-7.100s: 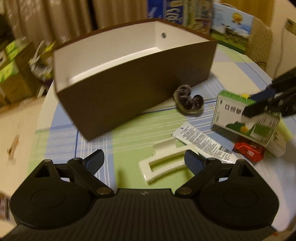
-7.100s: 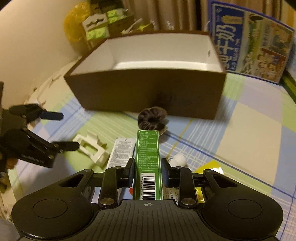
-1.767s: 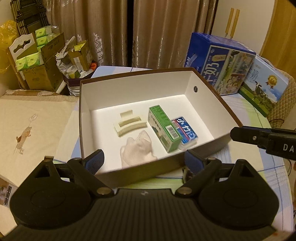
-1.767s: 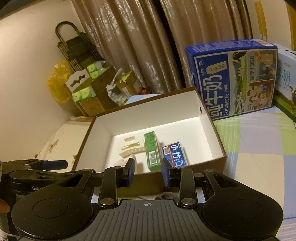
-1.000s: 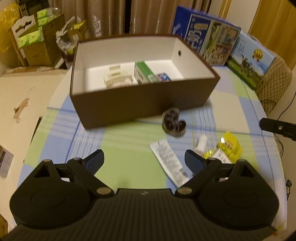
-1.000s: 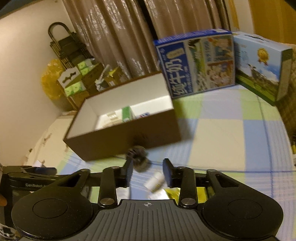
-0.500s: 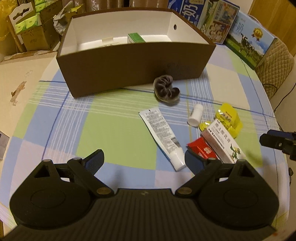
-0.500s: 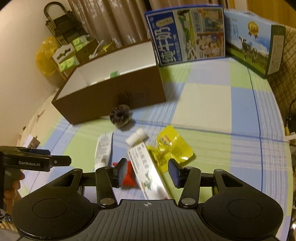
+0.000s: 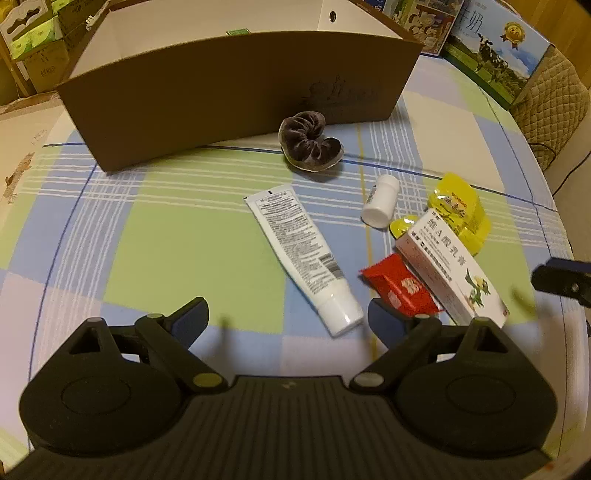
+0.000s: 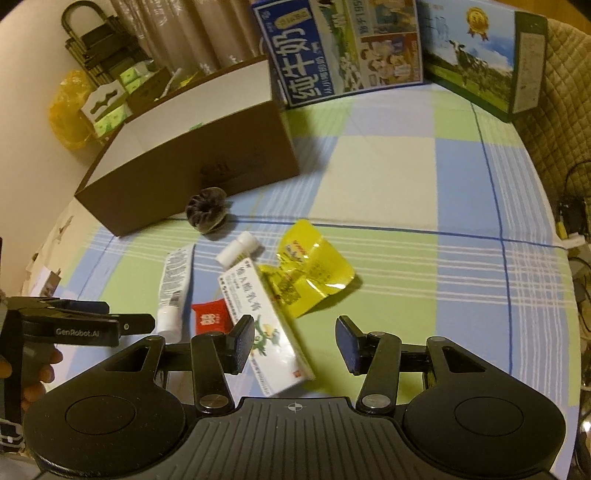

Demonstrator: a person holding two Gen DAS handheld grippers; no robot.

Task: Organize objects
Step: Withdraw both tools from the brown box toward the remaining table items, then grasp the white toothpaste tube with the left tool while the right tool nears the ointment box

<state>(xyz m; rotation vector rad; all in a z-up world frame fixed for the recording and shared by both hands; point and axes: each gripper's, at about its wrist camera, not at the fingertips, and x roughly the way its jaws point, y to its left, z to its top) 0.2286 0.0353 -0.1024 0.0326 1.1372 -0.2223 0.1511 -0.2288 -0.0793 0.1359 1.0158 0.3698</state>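
A long white medicine box (image 10: 264,325) with green leaves on it lies flat on the table (image 10: 388,177), and its near end sits just in front of the right hand-held gripper (image 10: 295,345), close to that gripper's left finger. Beside the box lie a small red packet (image 9: 400,288), a crinkly yellow pouch (image 10: 310,269), a little white bottle (image 9: 380,201) on its side, and a white tube (image 9: 303,254) with small black print. A bit farther away a dark, fuzzy hair scrunchie (image 9: 308,142) rests just in front of a big brown box (image 9: 229,92) that is white inside. The table wears a smooth cloth with green, blue and cream squares. Behind it stand two milk cartons with pictures, one blue (image 10: 340,44) and one with a cow (image 10: 480,55), and brown curtains (image 10: 192,33) hang at the back. Small green boxes (image 10: 110,110) are piled in a corner. The right hand-held gripper is low over the table with its two fingers wide apart and nothing between them. The left hand-held gripper (image 9: 286,319) is held flat and low over the cloth, also with its fingers wide apart and empty. A person's fingers (image 10: 40,369) curl around its handle.
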